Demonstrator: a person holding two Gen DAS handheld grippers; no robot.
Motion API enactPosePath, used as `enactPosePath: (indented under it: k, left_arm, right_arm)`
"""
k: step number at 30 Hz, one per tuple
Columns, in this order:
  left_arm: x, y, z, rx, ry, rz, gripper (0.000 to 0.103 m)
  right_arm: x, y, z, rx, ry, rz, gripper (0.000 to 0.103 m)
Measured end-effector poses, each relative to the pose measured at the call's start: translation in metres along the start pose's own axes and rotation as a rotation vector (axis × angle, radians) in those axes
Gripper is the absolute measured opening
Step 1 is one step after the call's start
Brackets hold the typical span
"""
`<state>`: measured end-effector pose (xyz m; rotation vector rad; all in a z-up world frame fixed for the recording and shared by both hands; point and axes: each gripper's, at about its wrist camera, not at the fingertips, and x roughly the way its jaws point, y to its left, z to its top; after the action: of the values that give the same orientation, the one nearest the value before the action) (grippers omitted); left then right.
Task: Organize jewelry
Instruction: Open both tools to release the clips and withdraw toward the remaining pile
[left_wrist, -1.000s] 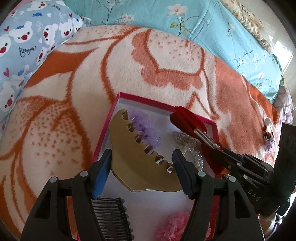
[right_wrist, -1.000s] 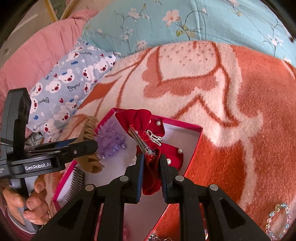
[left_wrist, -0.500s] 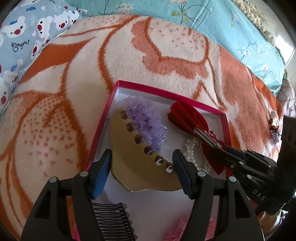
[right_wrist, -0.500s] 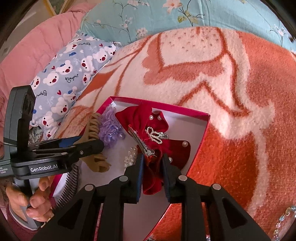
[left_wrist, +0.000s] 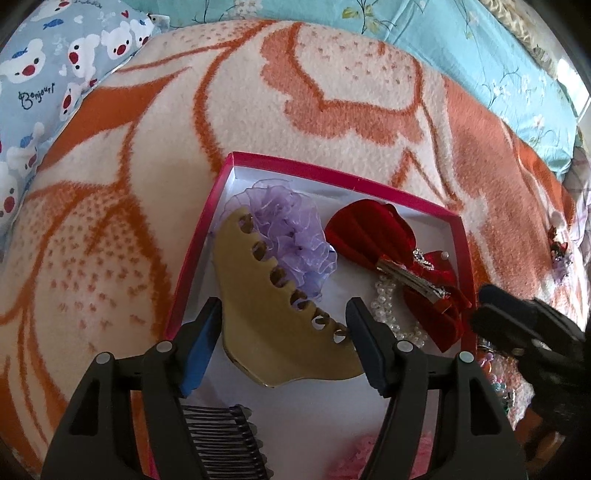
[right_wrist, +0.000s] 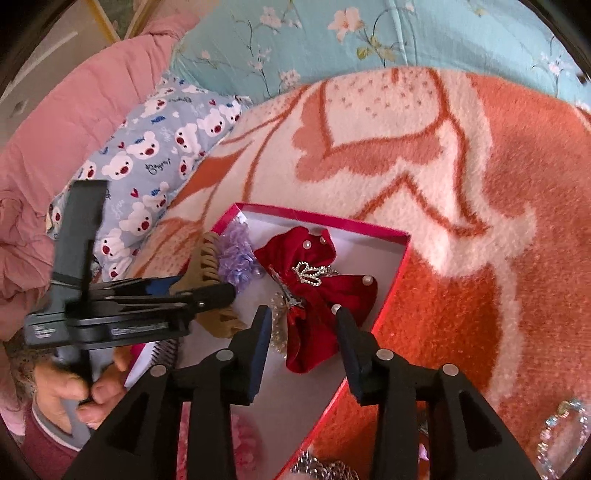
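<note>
A: What has just changed?

B: On the bed's orange blanket (left_wrist: 110, 258) the red-rimmed box (left_wrist: 332, 173) is seen as before, but the red velvet bow (right_wrist: 317, 295) has been released into it. The jaws of the right tool (right_wrist: 301, 332) have just been opening; a second ago the bow was pinched, and now its tail lies between the pads with a gap on each side.

A: What is meant for the task?

B: 1 more piece can be judged as stowed, resting against the pearl strand (left_wrist: 388, 306) and beside the purple scrunchie (left_wrist: 291, 236).

A: And the other tool?

B: The left tool (left_wrist: 284, 332) is held about 2 thirds open, closed on the tan claw clip (left_wrist: 258, 306), which is kept over the box's left side, above the black comb (left_wrist: 225, 435).

A: The poses?

B: Both are pointed downward into the box, the left more steeply. A hand (right_wrist: 74, 391) is seen gripping the left handle.
</note>
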<state>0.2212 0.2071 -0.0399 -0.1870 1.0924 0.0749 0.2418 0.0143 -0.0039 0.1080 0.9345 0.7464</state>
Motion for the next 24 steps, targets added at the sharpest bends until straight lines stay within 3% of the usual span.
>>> enactPosePath:
  k: [8, 12, 16, 24]
  left_arm:
    - [0.003, -0.003, 0.001, -0.004, 0.022, 0.029, 0.07]
    - [-0.001, -0.003, -0.001, -0.017, 0.022, 0.027, 0.082]
    - [-0.006, -0.003, -0.005, -0.033, 0.028, 0.016, 0.083]
    - [-0.039, -0.01, -0.019, -0.032, -0.027, 0.043, 0.083]
  right_arm:
    - [-0.048, -0.013, -0.007, 0.046, -0.079, 0.002, 0.038]
    - [-0.075, -0.025, -0.014, 0.083, -0.12, -0.003, 0.043]
    - [-0.096, -0.042, -0.025, 0.128, -0.141, -0.019, 0.044]
    - [-0.142, -0.093, -0.061, 0.244, -0.167, -0.109, 0.046]
